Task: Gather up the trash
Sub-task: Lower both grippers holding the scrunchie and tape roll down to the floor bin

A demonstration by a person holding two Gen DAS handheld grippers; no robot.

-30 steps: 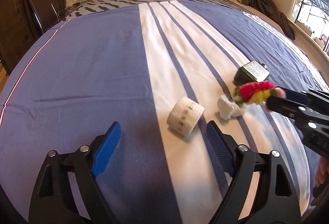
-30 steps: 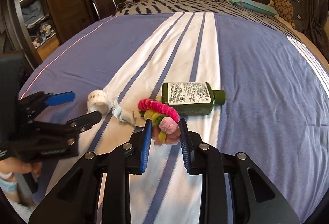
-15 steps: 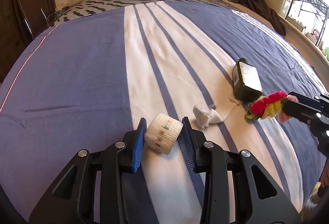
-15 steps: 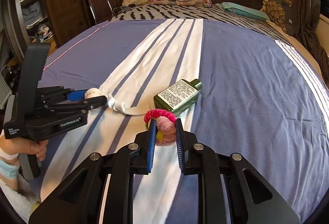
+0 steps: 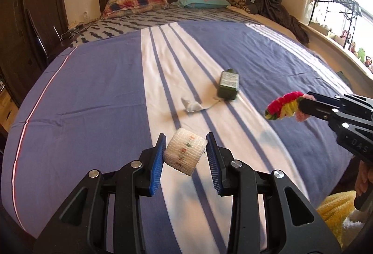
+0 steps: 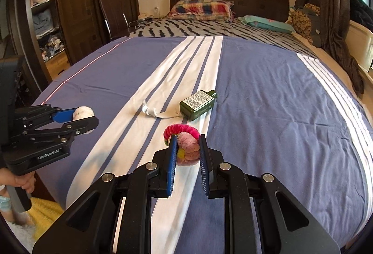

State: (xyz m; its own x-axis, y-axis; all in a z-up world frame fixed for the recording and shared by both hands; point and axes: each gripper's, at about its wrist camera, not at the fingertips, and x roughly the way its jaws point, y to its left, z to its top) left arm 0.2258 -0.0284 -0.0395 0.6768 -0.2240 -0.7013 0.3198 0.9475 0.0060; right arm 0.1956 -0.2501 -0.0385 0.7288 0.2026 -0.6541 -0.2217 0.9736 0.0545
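Holding the white gauze roll (image 5: 185,153) clear of the bed (image 5: 93,95), my left tongs (image 5: 186,157) have just closed on it and lifted it off the striped cover. Beyond their tips lie a crumpled white scrap (image 5: 191,105) and, further out, a dark green bottle (image 5: 229,86), both still on the bed. Off to their right, my right tongs carry the pom-pom loop (image 5: 284,105) in the air.

From the right wrist, my right tongs (image 6: 186,156) are nearly closed, pinching that pink and yellow pom-pom loop (image 6: 184,141), which has come up off the cover. Ahead of them sit the bottle (image 6: 198,104) and scrap (image 6: 149,110). Both hands are loaded, so I judge the bin comes next, then those two.
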